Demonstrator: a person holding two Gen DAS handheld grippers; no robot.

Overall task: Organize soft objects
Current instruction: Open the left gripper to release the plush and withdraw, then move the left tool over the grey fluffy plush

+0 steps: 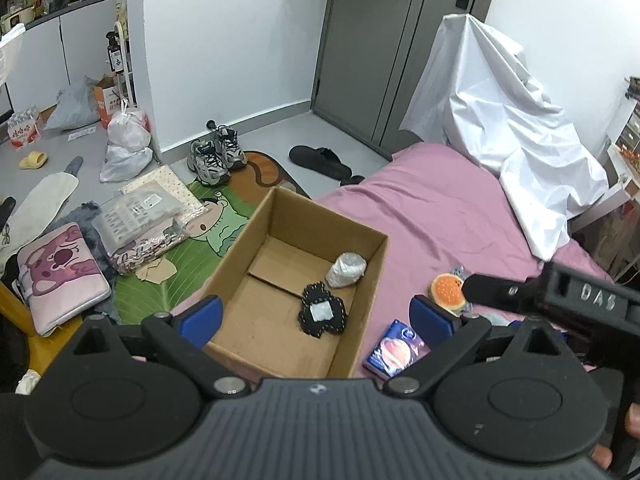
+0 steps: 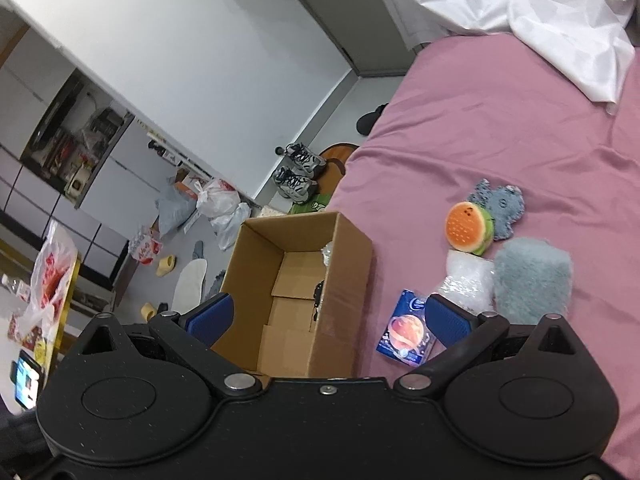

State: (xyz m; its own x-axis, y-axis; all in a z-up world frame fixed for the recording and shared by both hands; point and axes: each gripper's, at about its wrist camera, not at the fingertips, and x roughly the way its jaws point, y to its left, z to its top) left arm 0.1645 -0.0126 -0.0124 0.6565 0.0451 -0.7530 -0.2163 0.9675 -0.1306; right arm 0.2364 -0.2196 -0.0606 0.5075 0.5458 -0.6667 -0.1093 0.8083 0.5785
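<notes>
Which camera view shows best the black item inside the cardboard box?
The left wrist view: the black item lies fully visible on the floor of the cardboard box. In the right wrist view the box wall hides nearly all of it.

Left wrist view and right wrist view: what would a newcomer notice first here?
Most likely the open cardboard box on the pink bed sheet, with a black patch and a silvery bundle inside. Next, the orange burger toy beside a fluffy grey cloth, right of the box. Both claws, left and right, are open and hold nothing.
</notes>
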